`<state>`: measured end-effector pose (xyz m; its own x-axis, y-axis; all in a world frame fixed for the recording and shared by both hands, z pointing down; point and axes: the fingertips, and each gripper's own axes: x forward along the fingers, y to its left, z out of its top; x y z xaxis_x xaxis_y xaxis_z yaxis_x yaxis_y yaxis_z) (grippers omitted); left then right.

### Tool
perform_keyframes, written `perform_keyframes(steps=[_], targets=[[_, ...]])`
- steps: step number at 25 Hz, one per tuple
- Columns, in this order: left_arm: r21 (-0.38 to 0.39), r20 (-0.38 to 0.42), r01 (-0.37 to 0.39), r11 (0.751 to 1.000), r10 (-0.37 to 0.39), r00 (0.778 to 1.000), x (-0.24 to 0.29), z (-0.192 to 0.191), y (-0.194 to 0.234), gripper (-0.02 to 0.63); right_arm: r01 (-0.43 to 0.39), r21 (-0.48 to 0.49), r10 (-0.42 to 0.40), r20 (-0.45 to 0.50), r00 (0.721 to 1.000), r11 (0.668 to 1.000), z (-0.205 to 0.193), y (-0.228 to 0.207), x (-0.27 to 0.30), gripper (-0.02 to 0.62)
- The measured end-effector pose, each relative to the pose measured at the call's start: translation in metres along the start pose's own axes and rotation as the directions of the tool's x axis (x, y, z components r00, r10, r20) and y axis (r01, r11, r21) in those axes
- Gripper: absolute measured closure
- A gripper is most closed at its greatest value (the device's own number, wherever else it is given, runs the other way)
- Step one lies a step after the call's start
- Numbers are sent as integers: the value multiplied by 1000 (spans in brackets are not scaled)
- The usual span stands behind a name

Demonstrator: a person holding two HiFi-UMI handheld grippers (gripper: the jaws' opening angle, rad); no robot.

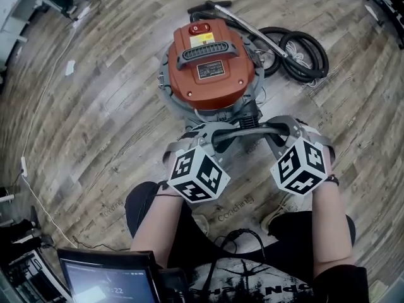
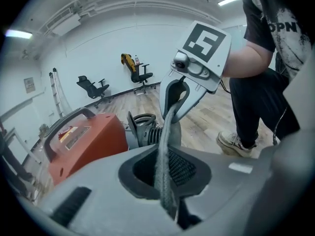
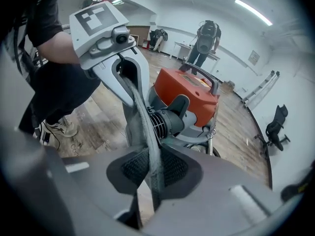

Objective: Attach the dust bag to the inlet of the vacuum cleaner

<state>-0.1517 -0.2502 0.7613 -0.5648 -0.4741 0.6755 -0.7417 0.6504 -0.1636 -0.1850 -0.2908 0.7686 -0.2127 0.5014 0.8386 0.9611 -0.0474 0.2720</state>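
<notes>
The orange vacuum cleaner (image 1: 208, 59) stands on the wood floor, its black ribbed inlet (image 3: 165, 122) facing me. A grey dust bag (image 1: 243, 133) is pulled out into a taut strip just in front of that inlet. My left gripper (image 1: 211, 136) is shut on its left end, and the fabric (image 2: 165, 146) runs between the pads. My right gripper (image 1: 278, 131) is shut on the other end, where the cloth (image 3: 147, 132) passes through its jaws. Each gripper view shows the other gripper pinching the far end. The bag lies close beside the inlet (image 2: 147, 132); contact cannot be told.
A coiled black hose (image 1: 297, 52) and a metal wand lie behind the vacuum on the right. My legs and shoes (image 1: 281, 210) are just below the grippers, with a screen (image 1: 104, 276) at bottom left. Office chairs (image 2: 142, 75) and a standing person (image 3: 206, 36) are far off.
</notes>
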Motion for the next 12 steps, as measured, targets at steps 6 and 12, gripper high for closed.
perform_keyframes(steps=[6, 12], targets=[[28, -28, 48, 998, -47, 998, 5, 3, -2, 581, 20, 2, -20, 3, 1000, 1000, -4, -4, 3, 541], [-89, 11, 47, 995, -46, 999, 4, -12, -4, 581, 56, -115, -55, 15, 998, 992, 17, -1, -5, 541]])
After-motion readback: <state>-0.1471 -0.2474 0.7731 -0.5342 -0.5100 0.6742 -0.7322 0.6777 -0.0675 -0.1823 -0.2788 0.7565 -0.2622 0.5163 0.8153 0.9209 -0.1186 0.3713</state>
